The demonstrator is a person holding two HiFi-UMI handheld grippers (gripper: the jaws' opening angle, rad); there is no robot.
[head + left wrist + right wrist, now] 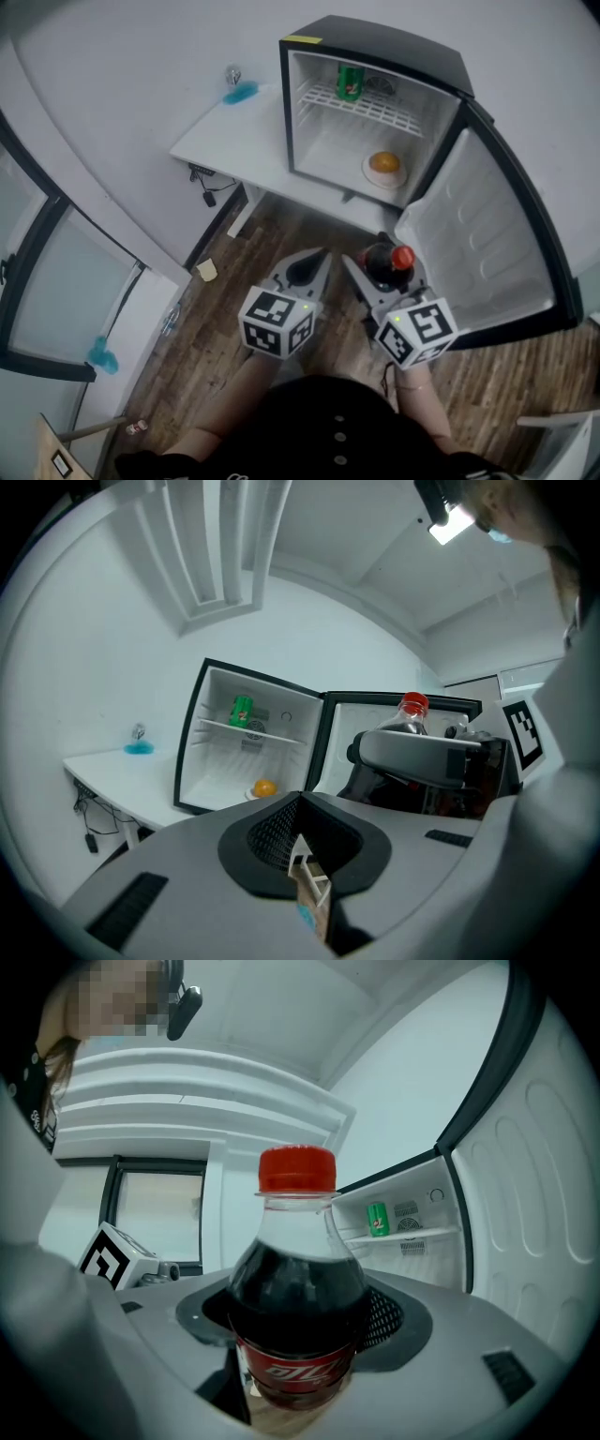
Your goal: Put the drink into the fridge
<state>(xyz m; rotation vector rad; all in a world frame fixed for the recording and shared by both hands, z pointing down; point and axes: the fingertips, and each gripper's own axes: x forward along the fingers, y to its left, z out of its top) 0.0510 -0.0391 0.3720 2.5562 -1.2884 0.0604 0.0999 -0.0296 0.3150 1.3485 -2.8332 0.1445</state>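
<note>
Fingers of right gripper [382,274] clamp cola bottle [298,1297] | left gripper [314,262] fingers closed, empty | bottle before open fridge [394,42] | I hold it upright, target fridge floor.

White script is printed on the red label [295,1370] of the bottle [298,1288], low in the centre of the right gripper view, but it cannot be read with certainty. A white mark is carried by the green can [377,1219] right of centre, too small to be read. Only black-and-white square patterns are shown on the marker cubes [277,322].
</note>
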